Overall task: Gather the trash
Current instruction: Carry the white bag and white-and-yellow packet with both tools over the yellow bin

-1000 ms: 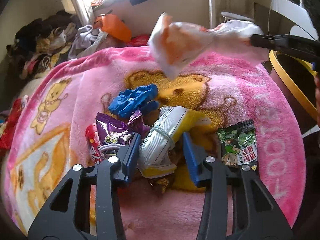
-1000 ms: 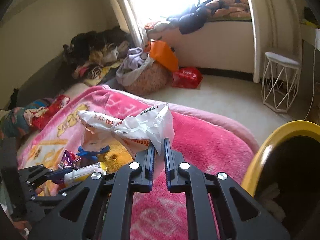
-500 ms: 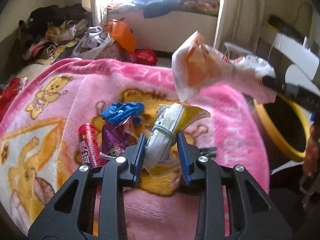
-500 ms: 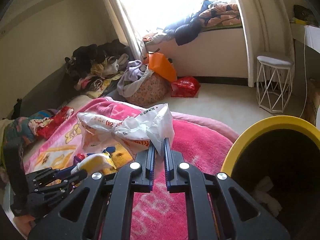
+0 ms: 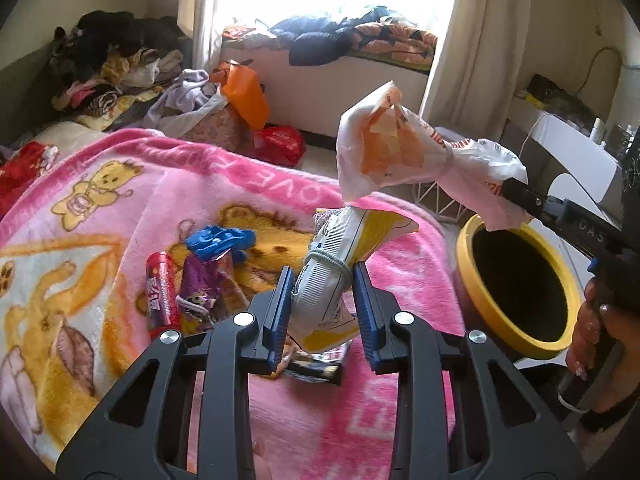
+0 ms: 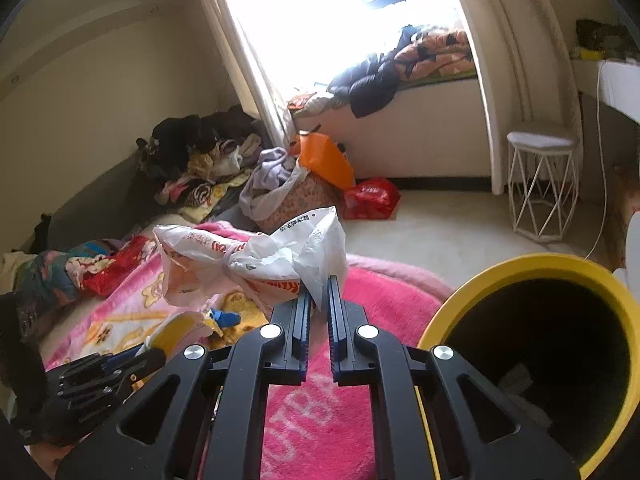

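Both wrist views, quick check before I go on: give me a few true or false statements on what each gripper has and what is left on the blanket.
1. The right gripper is shut on the knotted white plastic bag. True.
2. The left gripper is empty. False: a white and yellow packet sits between its pads.
3. The yellow-rimmed bin stands beside the pink blanket. True.
4. The red tube is already in the bin. False: it lies on the blanket beside the purple wrapper.
5. A blue crumpled item lies on the blanket. True.
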Available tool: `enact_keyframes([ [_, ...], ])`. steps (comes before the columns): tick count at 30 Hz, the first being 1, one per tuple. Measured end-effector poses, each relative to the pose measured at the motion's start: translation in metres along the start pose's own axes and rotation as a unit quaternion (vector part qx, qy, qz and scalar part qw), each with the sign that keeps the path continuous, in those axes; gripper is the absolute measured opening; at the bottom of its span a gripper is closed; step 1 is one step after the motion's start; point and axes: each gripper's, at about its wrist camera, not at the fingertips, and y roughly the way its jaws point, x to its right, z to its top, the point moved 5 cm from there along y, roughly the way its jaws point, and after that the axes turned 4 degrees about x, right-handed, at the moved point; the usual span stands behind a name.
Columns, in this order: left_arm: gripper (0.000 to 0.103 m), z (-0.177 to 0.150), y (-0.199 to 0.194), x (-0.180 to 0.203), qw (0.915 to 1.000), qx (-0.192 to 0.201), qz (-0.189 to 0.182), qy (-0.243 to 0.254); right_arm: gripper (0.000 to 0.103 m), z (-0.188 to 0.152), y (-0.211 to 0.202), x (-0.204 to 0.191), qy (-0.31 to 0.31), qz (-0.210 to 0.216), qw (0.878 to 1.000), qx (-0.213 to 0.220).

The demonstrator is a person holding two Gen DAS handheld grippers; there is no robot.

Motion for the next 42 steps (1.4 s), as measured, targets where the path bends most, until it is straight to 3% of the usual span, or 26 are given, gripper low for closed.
enact_keyframes([
  [12, 0.024, 0.000, -0.019, 0.030, 0.9996, 0.013, -0.024, 0.008, 0.008, 0.016, -0.034, 0.024, 0.014, -0.022, 0.999, 0.030],
  [42, 0.024, 0.005, -0.033, 0.093, 0.9964, 0.035, -0.073, 0.026, 0.008, 0.013, -0.090, 0.094, 0.055, -0.108, 0.991, 0.059],
])
